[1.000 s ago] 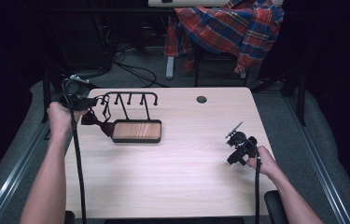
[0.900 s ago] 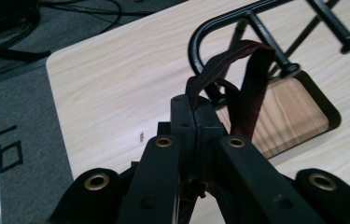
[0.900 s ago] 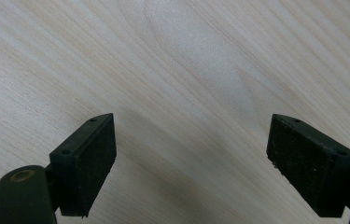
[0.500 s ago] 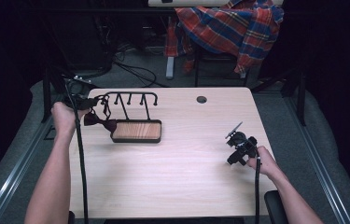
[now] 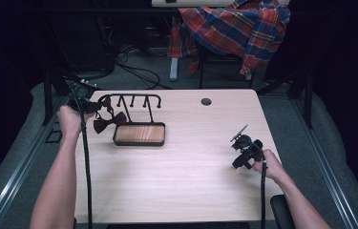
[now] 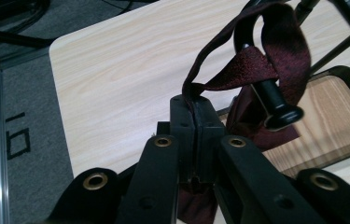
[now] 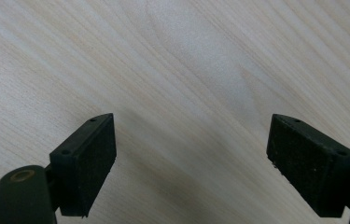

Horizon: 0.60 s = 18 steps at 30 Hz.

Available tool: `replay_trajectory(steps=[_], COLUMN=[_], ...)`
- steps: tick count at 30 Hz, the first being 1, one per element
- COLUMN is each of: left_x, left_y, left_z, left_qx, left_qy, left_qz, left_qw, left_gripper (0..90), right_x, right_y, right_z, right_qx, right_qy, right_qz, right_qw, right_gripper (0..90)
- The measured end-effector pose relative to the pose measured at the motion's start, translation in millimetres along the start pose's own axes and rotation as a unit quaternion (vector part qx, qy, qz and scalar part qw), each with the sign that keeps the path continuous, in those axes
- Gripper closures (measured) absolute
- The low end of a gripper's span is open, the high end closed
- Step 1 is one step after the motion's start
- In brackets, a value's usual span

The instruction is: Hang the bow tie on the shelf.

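A dark red bow tie (image 5: 109,120) hangs by its strap at the left end of a black hook rack (image 5: 131,99) that stands on a wooden base (image 5: 139,134). My left gripper (image 5: 89,106) is shut on the bow tie's strap (image 6: 200,84). That strap loops over the rack's leftmost peg (image 6: 275,100). My right gripper (image 5: 241,153) hovers over bare table at the right. In the right gripper view it (image 7: 191,158) is open, with nothing between its jaws.
The light wooden table (image 5: 181,181) has a round cable hole (image 5: 206,101) near its far edge. A plaid cloth (image 5: 236,28) is draped over a chair beyond the table. Cables trail from both grippers toward the near edge.
My left gripper has shifted slightly toward me and to the right at the rack's left end, the bow tie with it. The right gripper has stayed in place.
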<state>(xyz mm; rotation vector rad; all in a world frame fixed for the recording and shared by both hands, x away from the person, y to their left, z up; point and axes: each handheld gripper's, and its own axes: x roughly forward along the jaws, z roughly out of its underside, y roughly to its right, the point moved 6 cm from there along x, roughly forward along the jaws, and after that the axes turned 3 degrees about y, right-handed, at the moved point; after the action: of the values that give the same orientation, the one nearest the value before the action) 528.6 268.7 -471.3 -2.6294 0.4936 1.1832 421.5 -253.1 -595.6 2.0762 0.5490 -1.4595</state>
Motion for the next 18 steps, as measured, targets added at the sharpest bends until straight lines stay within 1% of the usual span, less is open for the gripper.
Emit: replay_trajectory(steps=[1, 4, 5, 6, 8, 14, 15, 16, 18], left_x=[1.0, 2.0, 2.5, 3.2, 5.0, 6.6, 6.4, 6.3, 5.8], left_y=[0.4, 1.4, 1.2, 0.9, -0.4, -0.7, -0.5, -0.5, -0.7], left_z=[0.0, -1.1, -1.1, -0.8, 0.6, 5.7, 6.4, 6.9, 8.0], left_qx=[0.000, 0.006, 0.006, 0.005, 0.004, 0.000, 0.002, 0.002, 0.001], left_qy=[0.002, 0.000, 0.001, 0.000, -0.005, -0.009, -0.010, -0.010, -0.011], left_qz=[-0.002, -0.005, -0.005, -0.004, -0.002, 0.006, 0.008, 0.009, 0.006], left_qw=[1.0000, 1.0000, 1.0000, 1.0000, 1.0000, 0.9999, 0.9999, 0.9999, 0.9999], left_gripper=[88.3, 88.0, 87.8, 87.6, 86.2, 79.1, 78.0, 77.0, 73.2], right_x=[2.8, 1.8, 1.8, 3.0, 2.8, 3.0, 0.9, 1.9, 1.8], right_y=[-2.3, -1.4, -1.4, -2.5, -2.4, -2.2, -0.4, -1.2, -1.3], right_z=[-0.7, -0.6, -0.5, -0.8, -0.9, -0.8, -0.3, -0.5, -0.5], right_qx=[0.016, 0.006, 0.007, 0.015, 0.015, 0.015, 0.001, 0.006, 0.006], right_qy=[0.019, 0.011, 0.011, 0.020, 0.020, 0.019, 0.004, 0.011, 0.011], right_qz=[-0.001, -0.001, -0.001, -0.001, -0.001, 0.000, 0.001, 0.000, 0.000], right_qw=[0.9997, 0.9999, 0.9999, 0.9997, 0.9997, 0.9997, 1.0000, 0.9999, 0.9999], right_gripper=[15.6, 15.6, 15.6, 15.6, 15.6, 15.6, 15.6, 15.6, 15.6])
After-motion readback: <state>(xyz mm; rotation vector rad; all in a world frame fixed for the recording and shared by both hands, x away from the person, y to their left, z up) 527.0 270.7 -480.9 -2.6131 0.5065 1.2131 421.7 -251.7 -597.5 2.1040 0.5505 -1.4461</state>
